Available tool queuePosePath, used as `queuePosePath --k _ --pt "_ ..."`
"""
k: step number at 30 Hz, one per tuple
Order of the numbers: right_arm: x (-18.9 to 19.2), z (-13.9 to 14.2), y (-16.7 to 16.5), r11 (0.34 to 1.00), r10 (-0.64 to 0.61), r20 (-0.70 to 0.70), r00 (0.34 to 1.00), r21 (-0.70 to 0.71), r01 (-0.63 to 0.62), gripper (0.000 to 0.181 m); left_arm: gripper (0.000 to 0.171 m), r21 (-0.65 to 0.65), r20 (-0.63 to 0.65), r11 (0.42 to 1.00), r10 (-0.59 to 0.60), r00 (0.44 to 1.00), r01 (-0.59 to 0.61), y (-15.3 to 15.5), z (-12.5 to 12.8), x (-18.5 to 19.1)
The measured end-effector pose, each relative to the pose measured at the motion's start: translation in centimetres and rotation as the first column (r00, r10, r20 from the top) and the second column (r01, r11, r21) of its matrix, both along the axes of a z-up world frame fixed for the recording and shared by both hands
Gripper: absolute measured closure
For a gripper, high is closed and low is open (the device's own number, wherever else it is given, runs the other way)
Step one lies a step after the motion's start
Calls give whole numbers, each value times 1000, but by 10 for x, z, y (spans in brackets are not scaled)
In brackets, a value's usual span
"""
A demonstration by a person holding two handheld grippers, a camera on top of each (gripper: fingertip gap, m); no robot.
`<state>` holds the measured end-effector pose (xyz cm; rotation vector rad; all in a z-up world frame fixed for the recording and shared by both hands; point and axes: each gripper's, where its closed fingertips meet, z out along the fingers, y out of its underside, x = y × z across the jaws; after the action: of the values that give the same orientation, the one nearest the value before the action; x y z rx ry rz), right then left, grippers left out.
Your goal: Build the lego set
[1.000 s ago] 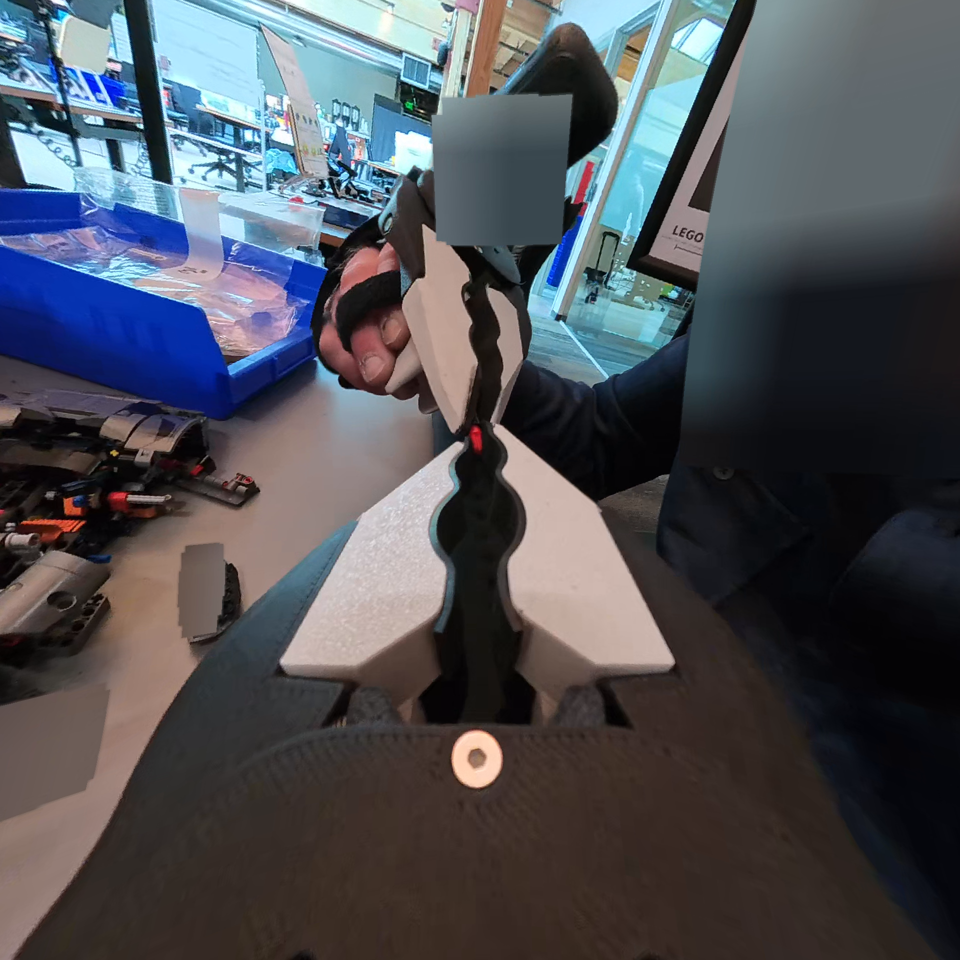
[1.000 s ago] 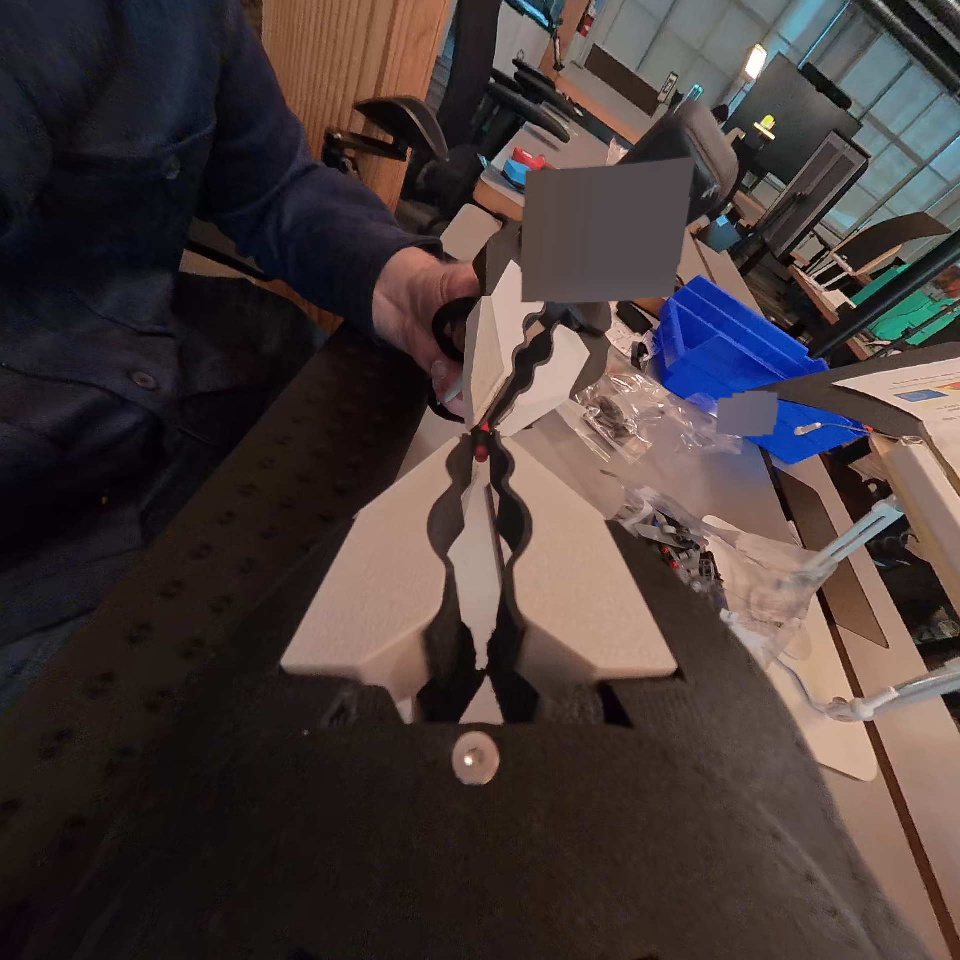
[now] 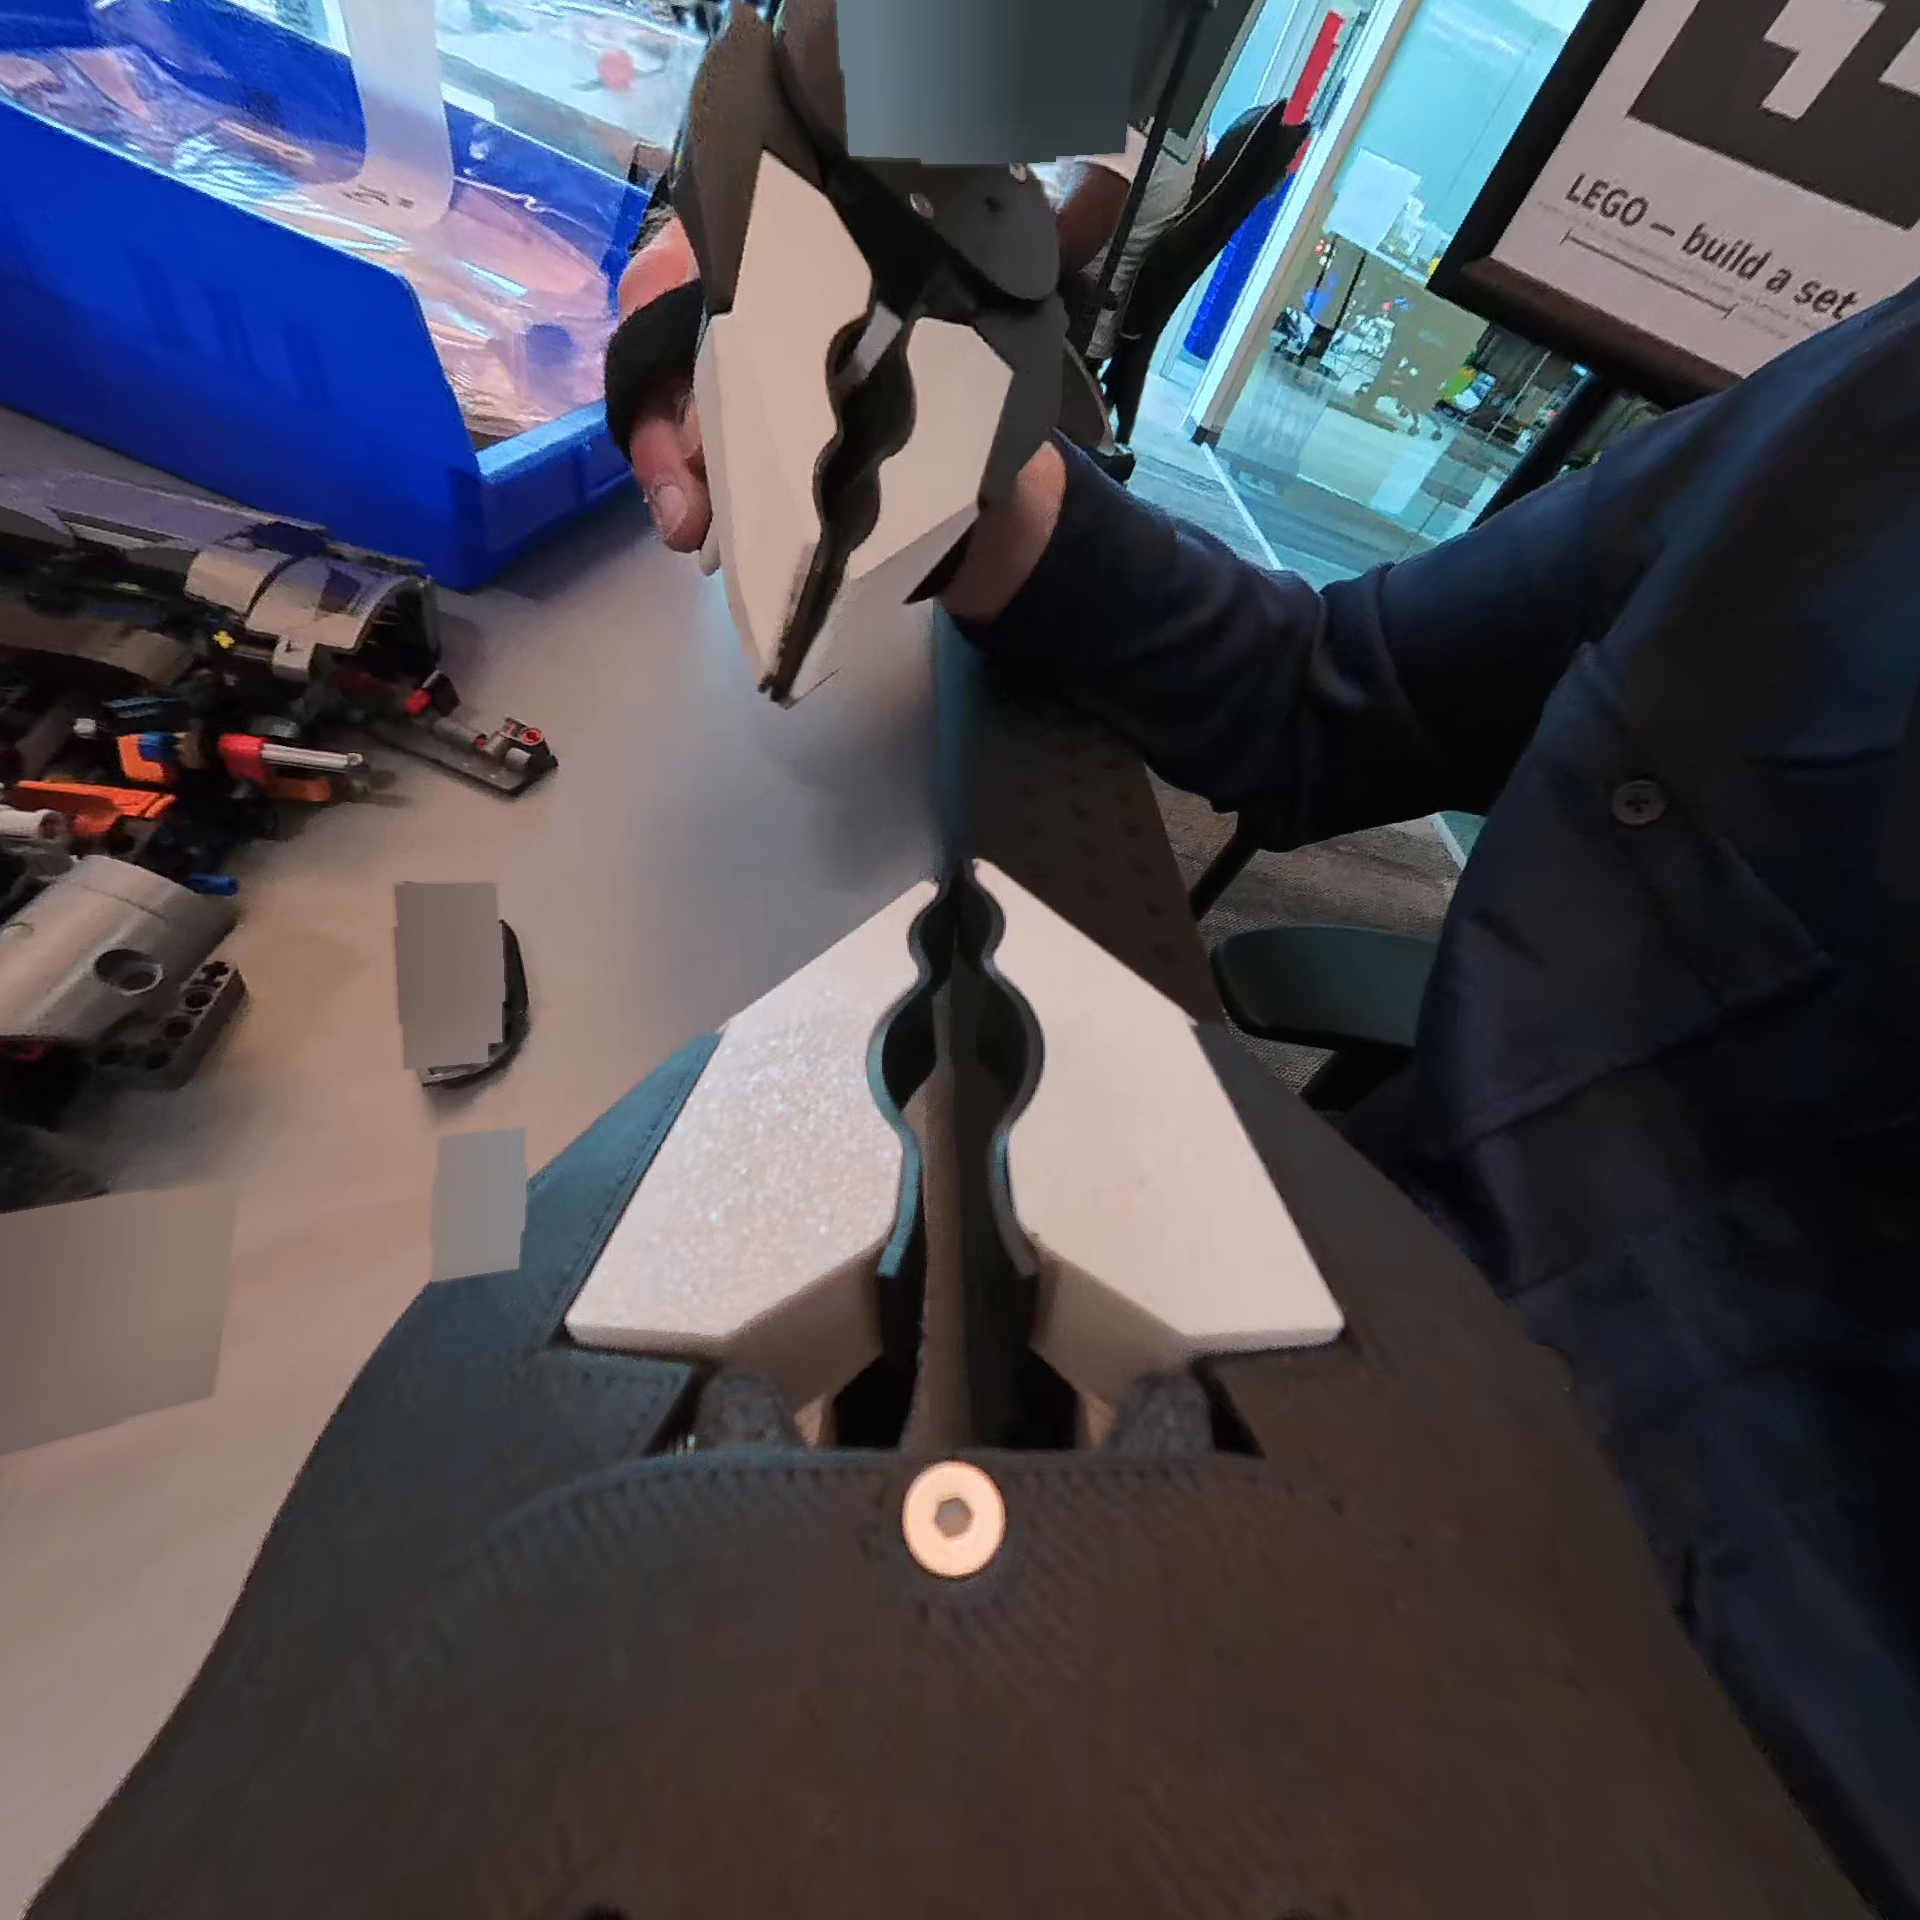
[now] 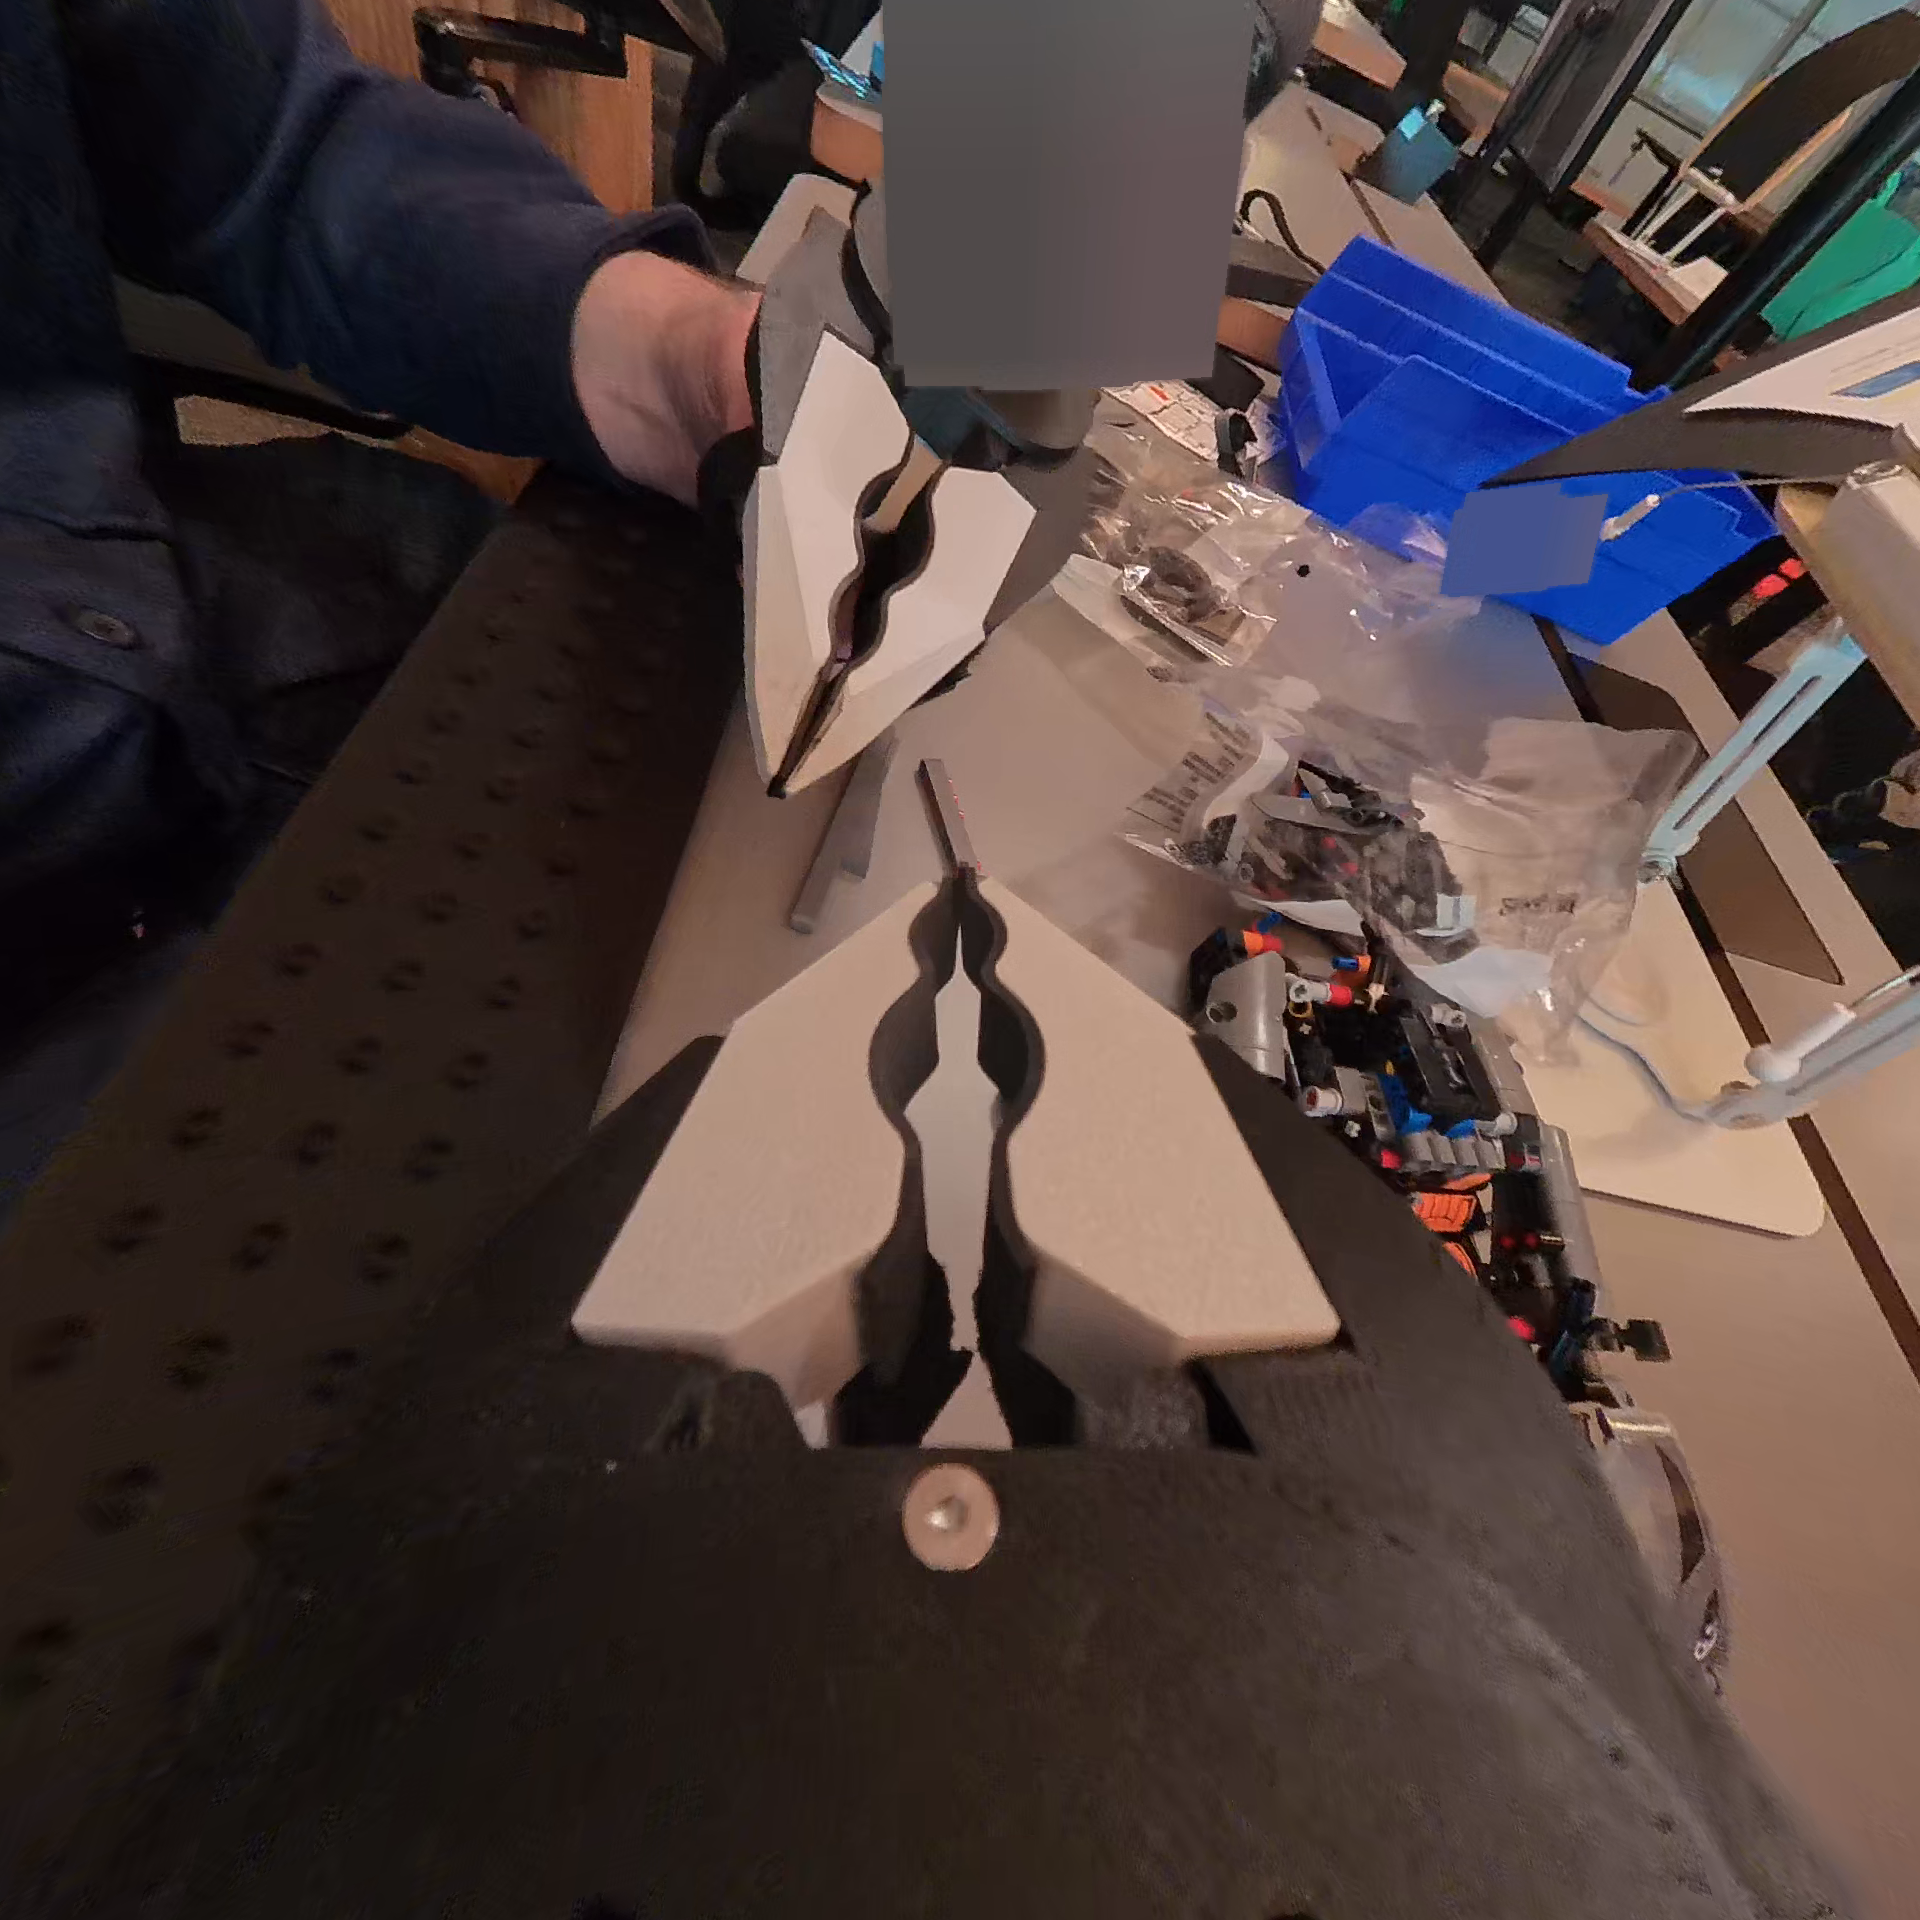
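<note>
**A:** Two grippers meet over the tabletop (image 3: 675, 831), yes? What is at the far left in the left wrist view?

**B:** At the far left lies the half-built lego model (image 3: 156, 727), grey and black with orange and red parts. It rests on the tabletop, and behind it stands a blue bin (image 3: 208, 343) with clear plastic inside.

**A:** And to the right of that?

**B:** The left gripper (image 3: 961, 878) is in the middle, with its fingers pressed together. I cannot tell if something small is between them. Above it hangs the right gripper (image 4: 961, 883), held by a hand (image 3: 665, 416). Further right come a dark blue sleeve (image 3: 1351, 675) and a framed sign (image 3: 1714, 156).

**A:** Does the right gripper hold something?

**B:** Yes. In the right wrist view its fingers are clamped on a thin dark piece (image 4: 948, 821), which sticks out forward from the tips. The tips of the left gripper are near this piece, a little to its left, but apart from it.

**A:** And on the tabletop there?

**B:** A grey bar (image 4: 836, 862) lies flat just left of the thin dark piece. To the right are clear plastic bags (image 4: 1455, 831) of small parts, and the lego model lies below the bags.
</note>
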<state>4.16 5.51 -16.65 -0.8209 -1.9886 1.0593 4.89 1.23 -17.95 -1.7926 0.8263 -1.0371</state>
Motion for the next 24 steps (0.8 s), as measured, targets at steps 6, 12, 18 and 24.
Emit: queuePosePath --k 6,12,18,24 --pt "-2 -9 15 999 -43 35 998 -32 44 181 171 72 -24 995 74 997 -72 8 7 -9" --pt "-3 -10 27 994 -82 17 996 -64 83 181 158 220 -27 960 180 983 -170 11 29 -26" --pt "0 -5 36 989 -114 -16 993 -94 112 181 154 462 -97 785 507 856 -412 16 88 -118" --pt "-1 -10 39 988 -124 3 992 -95 124 181 156 631 -319 434 901 295 -643 22 168 -382"
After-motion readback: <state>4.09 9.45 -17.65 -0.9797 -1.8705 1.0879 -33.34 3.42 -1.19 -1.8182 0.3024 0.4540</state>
